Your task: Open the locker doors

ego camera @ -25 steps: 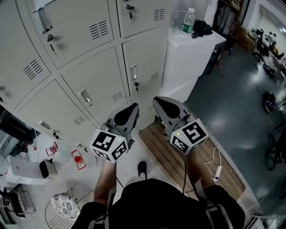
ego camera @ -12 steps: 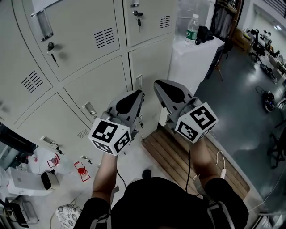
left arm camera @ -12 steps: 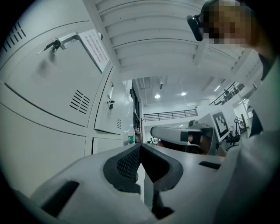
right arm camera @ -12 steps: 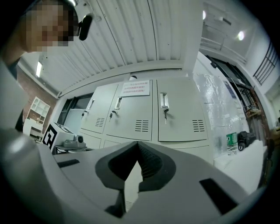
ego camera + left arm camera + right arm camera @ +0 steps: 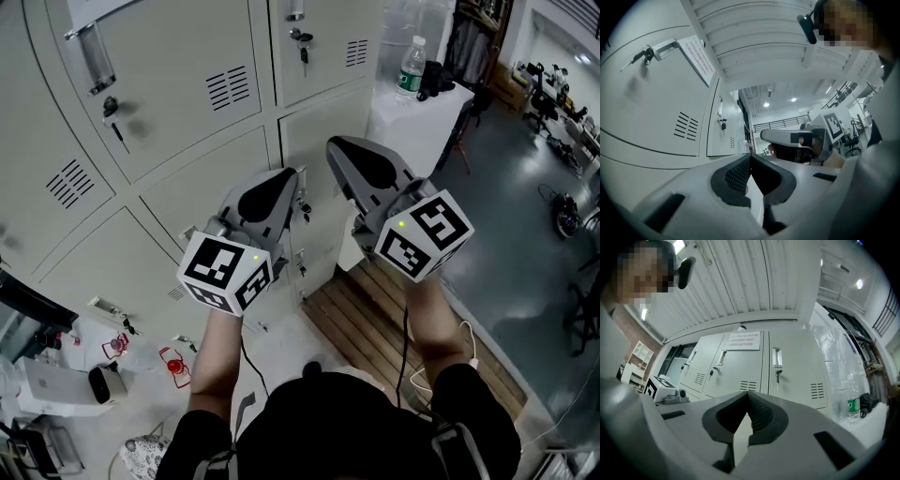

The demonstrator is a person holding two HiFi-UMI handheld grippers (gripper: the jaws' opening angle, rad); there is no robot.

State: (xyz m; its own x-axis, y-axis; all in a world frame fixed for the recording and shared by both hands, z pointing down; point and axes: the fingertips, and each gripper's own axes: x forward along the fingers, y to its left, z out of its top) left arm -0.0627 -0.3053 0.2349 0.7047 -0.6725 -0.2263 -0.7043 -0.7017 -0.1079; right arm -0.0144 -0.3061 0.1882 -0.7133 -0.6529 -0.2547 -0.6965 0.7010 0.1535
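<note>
Now: 2 closed grippers held before shut locker doors

You hold the left gripper (image 5: 293,178) and the right gripper (image 5: 334,146) side by side, near each other but apart. Both point toward the grey locker doors (image 5: 187,84) and neither touches a door. Each gripper's jaws are pressed together at the tips, with nothing between them.

Every locker door in view is closed, and keys (image 5: 302,43) hang from several locks. A white notice (image 5: 743,341) is stuck on 1 upper door. Right of the lockers stands a white cabinet (image 5: 417,127) with a water bottle (image 5: 411,64) on top. A wooden pallet (image 5: 375,319) lies on the floor under your right arm.
</note>
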